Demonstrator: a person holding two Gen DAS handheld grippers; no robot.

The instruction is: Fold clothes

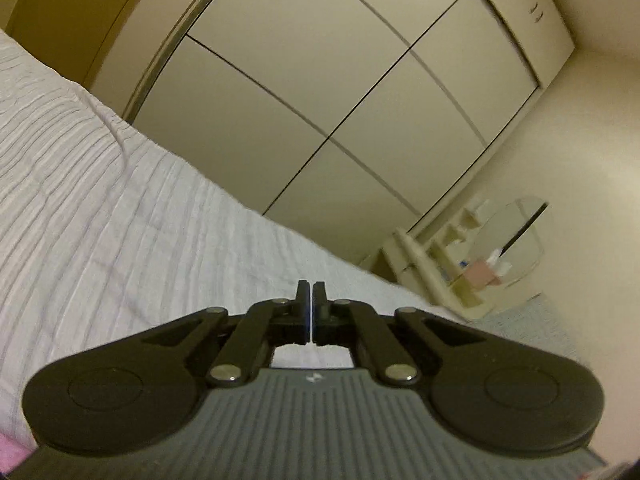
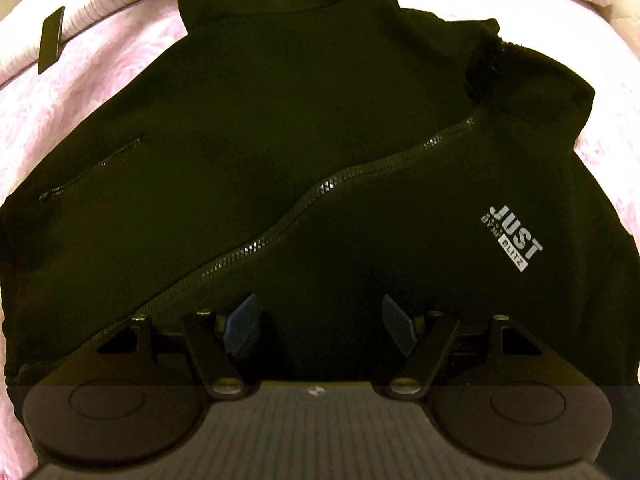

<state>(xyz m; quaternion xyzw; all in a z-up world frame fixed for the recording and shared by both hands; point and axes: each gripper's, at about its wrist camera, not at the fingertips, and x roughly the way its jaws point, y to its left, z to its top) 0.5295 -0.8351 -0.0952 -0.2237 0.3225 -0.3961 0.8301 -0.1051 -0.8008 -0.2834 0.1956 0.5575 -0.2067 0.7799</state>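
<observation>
A black zip-up jacket (image 2: 260, 128) lies spread on a pink fuzzy blanket (image 2: 100, 68), its zipper (image 2: 320, 188) running diagonally and a white "JUST" logo (image 2: 514, 238) at the right. My right gripper (image 2: 318, 328) hovers open just above the jacket's lower part, blue pads (image 2: 240, 324) wide apart with nothing between them. In the left wrist view my left gripper (image 1: 311, 308) is shut with nothing in it, held above a white ribbed bedspread (image 1: 100, 200). The jacket does not show in that view.
A dark flat phone-like object (image 2: 51, 39) lies on the bed at the upper left. Cream wardrobe doors (image 1: 320, 80) stand beyond the bed. A shelf unit with small items (image 1: 460, 264) and a round mirror (image 1: 516, 240) stand at the right wall.
</observation>
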